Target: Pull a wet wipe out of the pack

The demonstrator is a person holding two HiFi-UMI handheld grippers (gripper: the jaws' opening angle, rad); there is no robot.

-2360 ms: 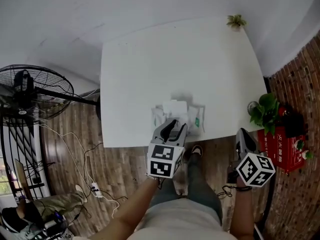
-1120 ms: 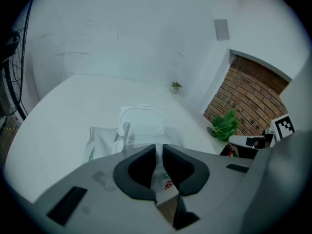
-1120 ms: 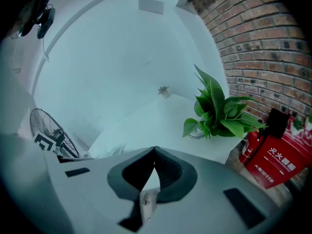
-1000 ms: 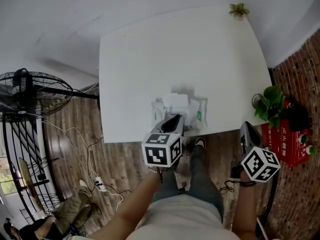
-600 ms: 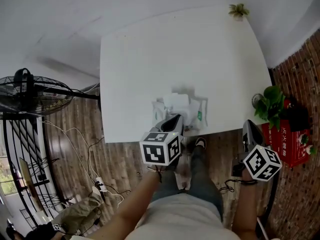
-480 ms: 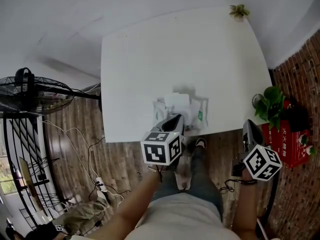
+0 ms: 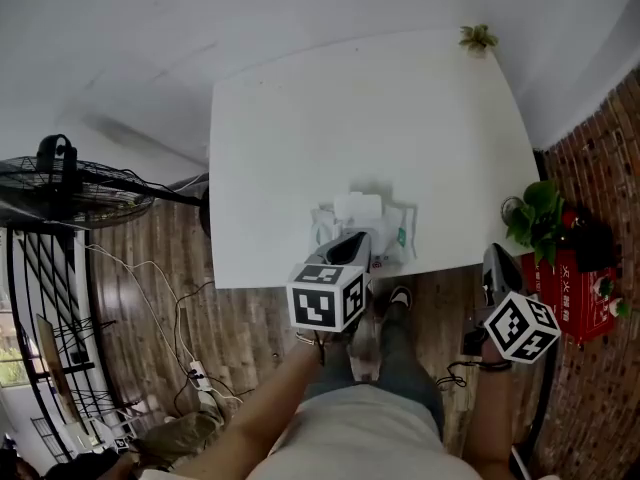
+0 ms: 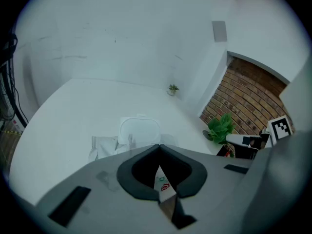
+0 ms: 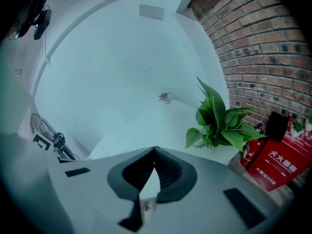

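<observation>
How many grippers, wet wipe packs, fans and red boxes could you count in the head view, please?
Grippers: 2, the left gripper and the right gripper
Wet wipe pack: 1
Fan: 1
Red box: 1
Total: 5

Soft, even light is spread over the white table (image 7: 350, 118), which is rendered bright and almost washed out in the head view. A faint shadow is thrown on the far side of the wipe pack (image 7: 362, 218). Straight edges are bowed hard by the wide lens. Dark vignetting is seen at the corners of both gripper views, and their foregrounds are softly blurred. A cool bluish cast is laid over the right gripper view.
</observation>
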